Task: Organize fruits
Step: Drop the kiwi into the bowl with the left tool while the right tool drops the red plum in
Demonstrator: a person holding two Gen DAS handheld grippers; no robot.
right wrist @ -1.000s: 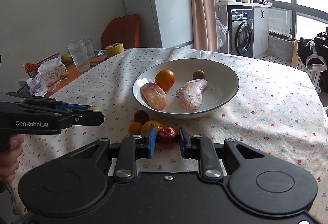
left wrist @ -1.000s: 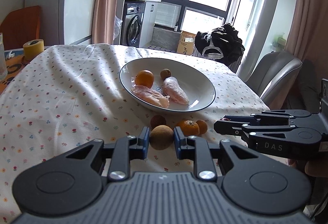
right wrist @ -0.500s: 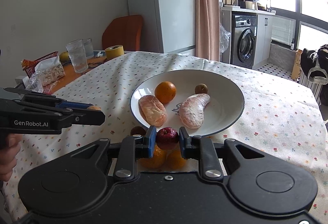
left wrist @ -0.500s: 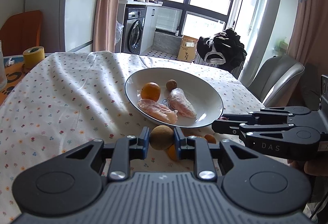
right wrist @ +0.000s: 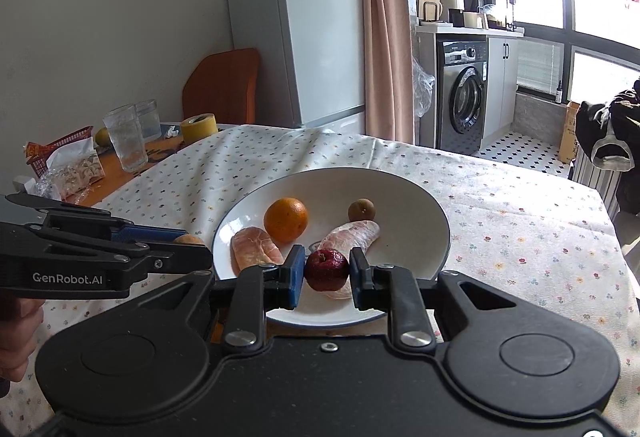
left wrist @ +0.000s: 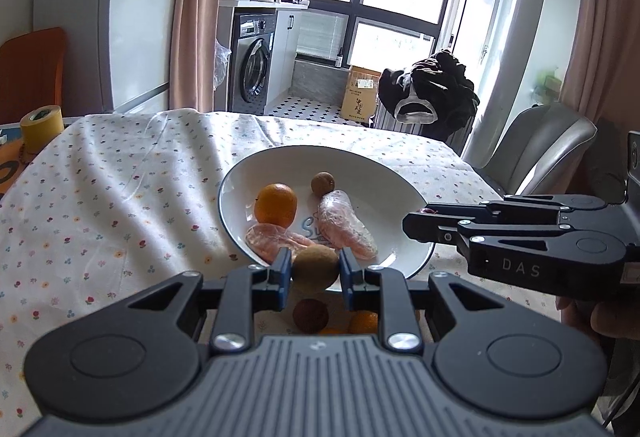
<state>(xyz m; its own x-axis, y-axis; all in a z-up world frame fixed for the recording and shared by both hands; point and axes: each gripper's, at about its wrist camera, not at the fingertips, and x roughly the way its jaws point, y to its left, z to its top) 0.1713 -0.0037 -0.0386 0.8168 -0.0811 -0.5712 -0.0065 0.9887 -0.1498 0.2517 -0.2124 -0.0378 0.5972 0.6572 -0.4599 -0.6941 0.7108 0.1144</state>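
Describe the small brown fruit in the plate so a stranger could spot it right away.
Find the white plate on the flowered tablecloth. At its far side, beyond the peeled pomelo segment, sits the small brown fruit. It is round, dull and much smaller than the orange.

I see bare room on the plate (right wrist: 432,221) right of the small brown fruit (right wrist: 361,210); orange (right wrist: 285,219) and peeled segments (right wrist: 254,249) crowd its left.
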